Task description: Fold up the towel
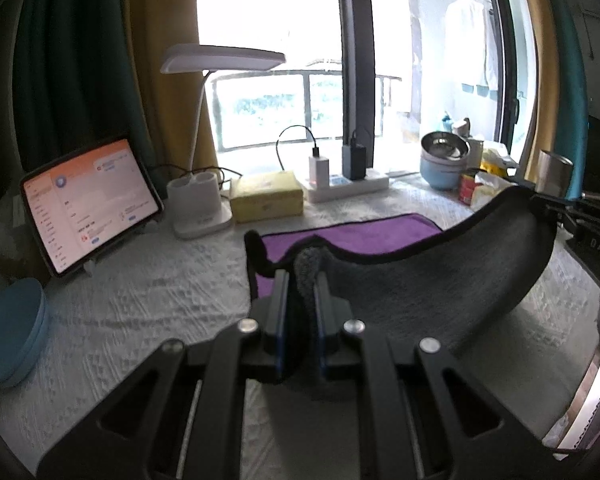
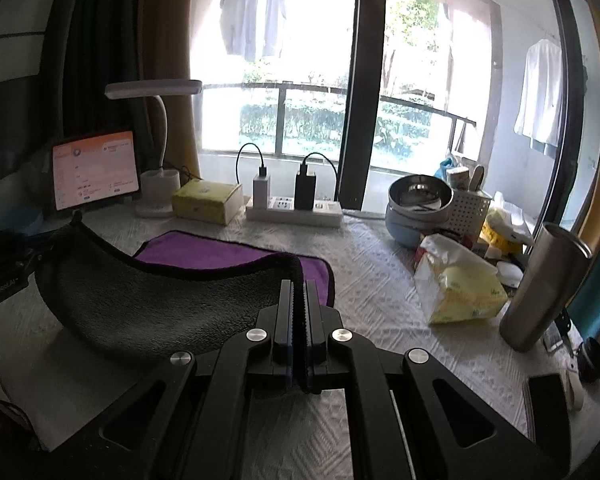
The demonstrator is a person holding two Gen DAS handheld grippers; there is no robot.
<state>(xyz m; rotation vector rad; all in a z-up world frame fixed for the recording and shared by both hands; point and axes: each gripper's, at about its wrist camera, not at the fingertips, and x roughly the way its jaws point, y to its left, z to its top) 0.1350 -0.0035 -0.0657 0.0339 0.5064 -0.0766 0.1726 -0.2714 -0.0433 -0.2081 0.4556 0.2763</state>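
Observation:
The towel [image 1: 428,280] is purple on one side and dark grey on the other, with a black hem. Its far part lies flat on the white tablecloth, purple side up [image 1: 360,236]. Its near edge is lifted and hangs in a sagging curve between the two grippers, grey side toward me. My left gripper [image 1: 302,280] is shut on the towel's near left corner. My right gripper [image 2: 299,288] is shut on the near right corner of the towel [image 2: 160,296]. The right gripper also shows at the right edge of the left wrist view [image 1: 556,208].
At the table's back stand a lit tablet [image 1: 90,200], a white desk lamp [image 1: 200,208], a yellow tissue box [image 1: 266,198] and a power strip with chargers [image 1: 346,184]. Bowls [image 2: 418,208], a tissue pack [image 2: 456,284] and a steel tumbler [image 2: 544,288] crowd the right side.

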